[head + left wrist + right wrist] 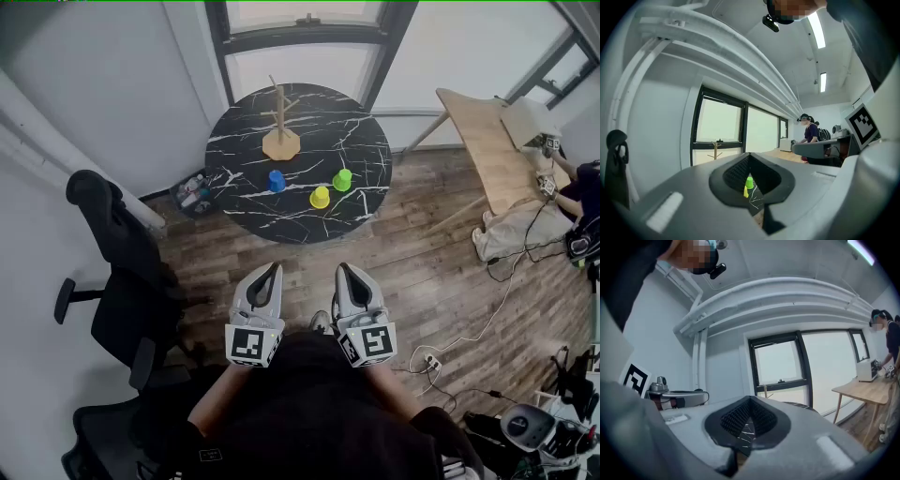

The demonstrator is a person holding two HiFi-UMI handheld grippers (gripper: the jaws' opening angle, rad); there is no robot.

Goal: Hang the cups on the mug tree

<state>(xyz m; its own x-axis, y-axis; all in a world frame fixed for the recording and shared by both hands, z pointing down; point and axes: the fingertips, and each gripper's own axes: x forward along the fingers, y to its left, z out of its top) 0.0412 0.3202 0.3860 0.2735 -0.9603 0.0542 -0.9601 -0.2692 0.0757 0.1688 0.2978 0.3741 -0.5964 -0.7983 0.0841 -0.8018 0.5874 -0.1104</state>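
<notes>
While the left hand-held gripper (272, 268) and right hand-held gripper (344, 268) sit pinched shut and empty, well short of the bench (239, 141), the blue cup (277, 180), yellow cup (320, 197) and green cup (343, 179) stand near the mug tree (280, 122). Arriving with jaws unopened would likely knock one over.

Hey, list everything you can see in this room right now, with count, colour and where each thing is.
Round table: one, black marble with white veins, by the window.
Mug tree: one, light wood, far side of the round table, nothing hung on it.
Cups: three, on the round table nearer than the tree: blue cup, yellow cup, green cup.
Office chair: one, black, floor at left.
Wooden table: one, light wood, at right.
Left gripper: one, grey, fingers together, empty.
Right gripper: one, grey, fingers together, empty.
</notes>
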